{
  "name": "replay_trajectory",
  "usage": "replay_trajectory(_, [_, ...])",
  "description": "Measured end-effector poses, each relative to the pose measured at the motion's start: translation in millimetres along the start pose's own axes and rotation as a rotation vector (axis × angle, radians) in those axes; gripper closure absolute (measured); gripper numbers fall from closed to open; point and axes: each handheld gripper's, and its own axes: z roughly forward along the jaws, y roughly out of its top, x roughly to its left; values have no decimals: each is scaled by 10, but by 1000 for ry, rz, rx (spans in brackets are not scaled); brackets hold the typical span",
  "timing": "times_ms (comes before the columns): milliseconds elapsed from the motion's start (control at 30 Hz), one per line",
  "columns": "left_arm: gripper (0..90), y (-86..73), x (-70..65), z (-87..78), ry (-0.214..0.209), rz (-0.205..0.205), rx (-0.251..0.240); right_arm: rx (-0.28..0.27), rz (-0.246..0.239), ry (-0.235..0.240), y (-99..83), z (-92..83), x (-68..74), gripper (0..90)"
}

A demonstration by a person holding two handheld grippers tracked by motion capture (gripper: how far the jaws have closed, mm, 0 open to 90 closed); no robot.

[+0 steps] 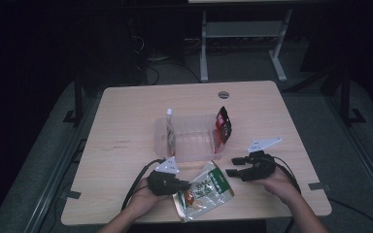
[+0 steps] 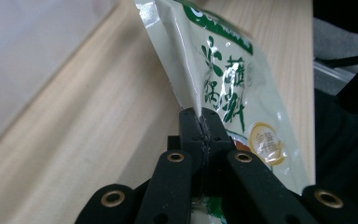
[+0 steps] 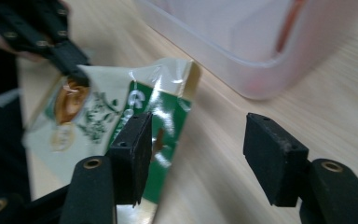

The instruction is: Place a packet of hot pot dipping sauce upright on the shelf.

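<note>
Left tool (image 2: 200, 122) pinches green-lettered snack pouch (image 2: 228, 79), its writing unreadable; right tool (image 3: 196, 154) gapes empty.

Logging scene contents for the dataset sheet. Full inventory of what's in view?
table: 1, light wood, centre of the high view
bin: 1, clear plastic, middle of table
red packet: 1, red and black, propped at bin's right end
clear pouch: 1, transparent, upright at bin's left end
green pouch: 1, pale green and white, near table edge in front of bin
grommet: 1, grey, far table edge
left gripper: 1, black, jaws shut on green pouch's edge
right gripper: 1, black, jaws open beside green pouch
</note>
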Motion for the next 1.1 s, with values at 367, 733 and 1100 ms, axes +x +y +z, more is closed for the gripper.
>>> replay_trajectory(367, [900, 30, 17, -327, -14, 66, -78, -28, -27, 168, 79, 121, 153, 363])
replay_trajectory(733, [900, 41, -48, -417, -43, 103, -104, -25, -61, 313, 152, 276, 297, 410])
replay_trajectory(1100, [900, 33, 8, -413, -22, 95, -105, -5, -79, 351, 157, 288, 335, 669])
